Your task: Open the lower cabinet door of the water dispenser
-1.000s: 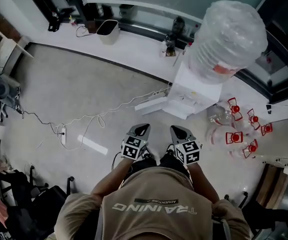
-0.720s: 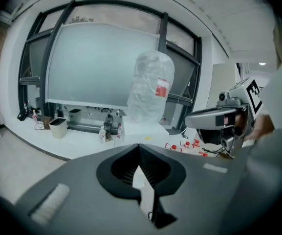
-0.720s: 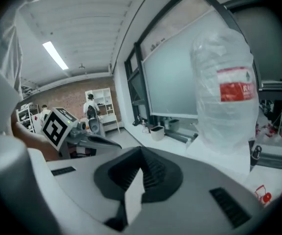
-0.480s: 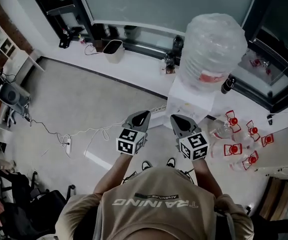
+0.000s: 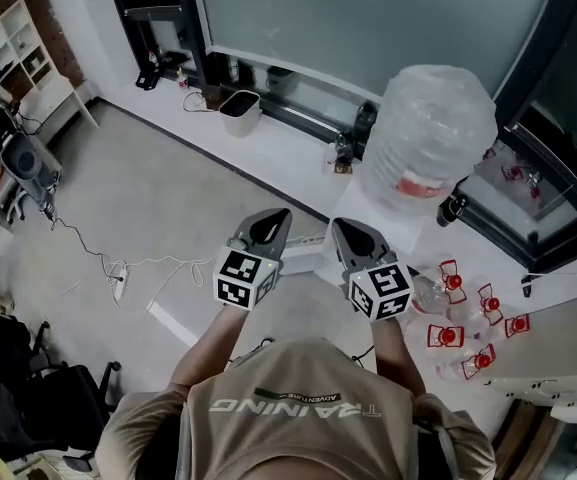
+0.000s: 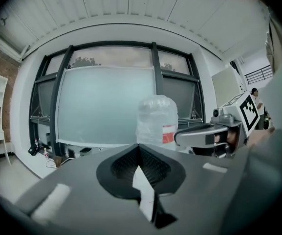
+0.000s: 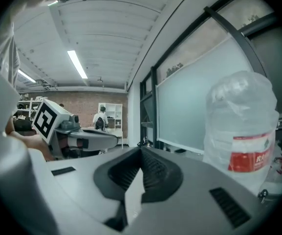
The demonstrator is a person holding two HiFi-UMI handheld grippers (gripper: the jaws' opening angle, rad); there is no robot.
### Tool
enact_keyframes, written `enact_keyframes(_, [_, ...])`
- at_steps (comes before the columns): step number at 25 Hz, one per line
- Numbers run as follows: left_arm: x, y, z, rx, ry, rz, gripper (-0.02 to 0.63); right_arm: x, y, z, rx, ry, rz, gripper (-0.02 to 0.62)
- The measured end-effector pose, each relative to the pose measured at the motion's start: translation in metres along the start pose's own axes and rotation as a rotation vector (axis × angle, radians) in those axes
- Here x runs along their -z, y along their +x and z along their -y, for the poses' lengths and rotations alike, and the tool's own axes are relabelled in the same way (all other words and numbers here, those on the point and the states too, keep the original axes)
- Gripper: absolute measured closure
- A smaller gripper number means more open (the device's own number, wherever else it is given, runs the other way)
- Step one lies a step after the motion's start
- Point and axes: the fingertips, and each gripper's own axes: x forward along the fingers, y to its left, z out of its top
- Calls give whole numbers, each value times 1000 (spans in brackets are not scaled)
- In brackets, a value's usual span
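The white water dispenser (image 5: 405,226) stands by the window with a large clear bottle (image 5: 430,133) on top. The bottle hides most of its body, and its lower cabinet door is out of sight. My left gripper (image 5: 272,220) and right gripper (image 5: 347,231) are held side by side in front of me, short of the dispenser, and touch nothing. Both point roughly level with shut jaws and nothing between them. The left gripper view shows the bottle (image 6: 156,119) straight ahead and the right gripper (image 6: 213,134) beside it. In the right gripper view the bottle (image 7: 241,126) is close on the right.
Several empty bottles with red caps (image 5: 463,318) lie on the floor right of the dispenser. A white power strip (image 5: 118,273) with a cable lies on the left, and a long white box (image 5: 303,255) lies under the grippers. A white bin (image 5: 240,111) stands at the window ledge.
Both grippers have risen together from low near the floor to chest height and tipped up towards level. Their jaws stayed shut. The head view has swung up towards the window.
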Motion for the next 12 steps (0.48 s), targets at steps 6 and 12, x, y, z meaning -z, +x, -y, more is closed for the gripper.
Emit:
enact_keyframes(6, [-12, -8, 0, 0, -4, 38, 606, -14, 0, 5, 25, -25, 17, 588])
enact_keyframes(12, [-22, -10, 3, 22, 29, 63, 606, -21, -6, 11, 67, -52, 14, 588])
